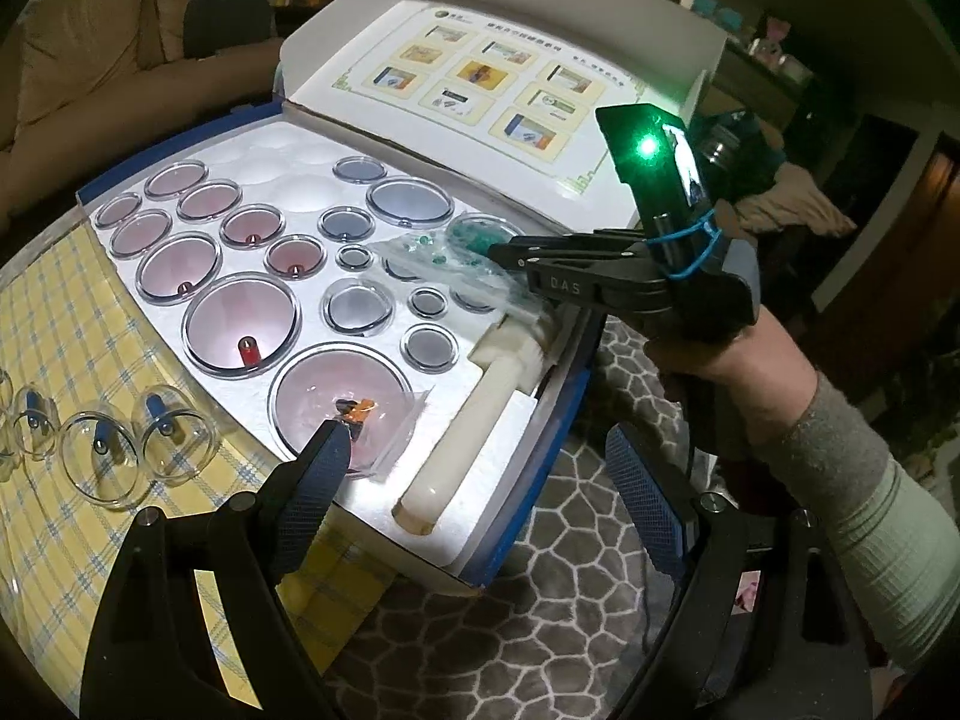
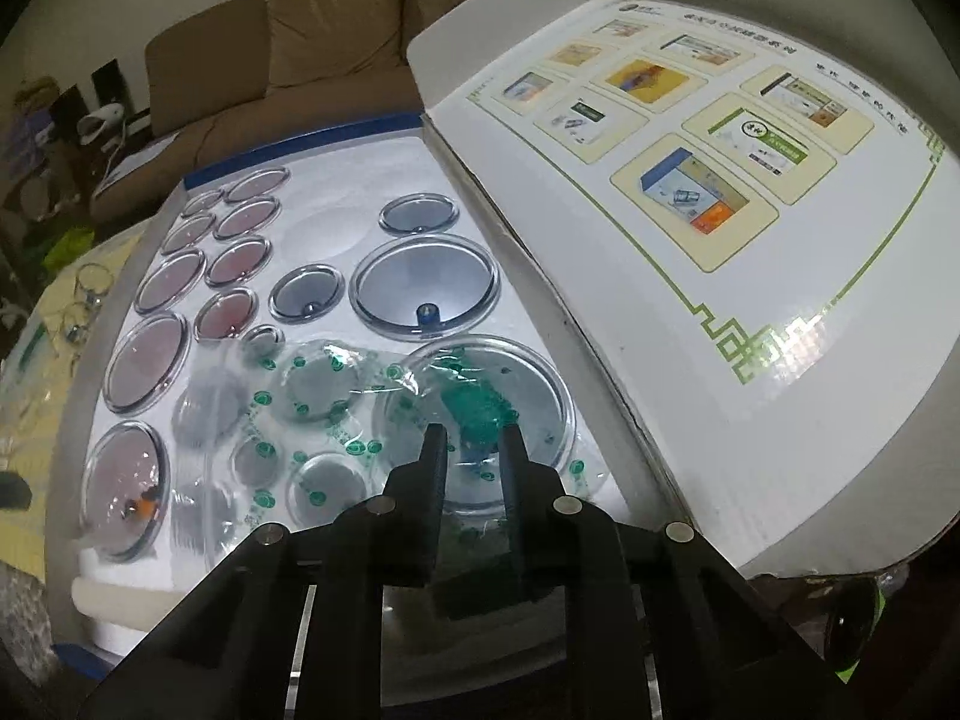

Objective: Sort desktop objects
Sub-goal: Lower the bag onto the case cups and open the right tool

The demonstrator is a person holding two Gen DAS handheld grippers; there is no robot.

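An open box with a white foam tray (image 1: 312, 144) holds several clear cupping cups, red-valved on the left and blue-valved on the right. My right gripper (image 2: 471, 441) is shut on a clear plastic bag with green print (image 2: 336, 396), above a large cup (image 2: 528, 384) near the lid hinge; it also shows in the left wrist view (image 1: 501, 255) with the bag (image 1: 432, 258). My left gripper (image 1: 480, 450) is open and empty over the box's near edge, beside the large cup (image 1: 342, 396) with a small orange piece inside.
Several loose clear cups (image 1: 102, 462) stand on the yellow checked cloth (image 1: 60, 312) to the left. A white pump handle (image 1: 474, 420) lies in the tray. The box lid (image 1: 480, 78) stands open behind. A patterned grey rug (image 1: 510, 618) lies below.
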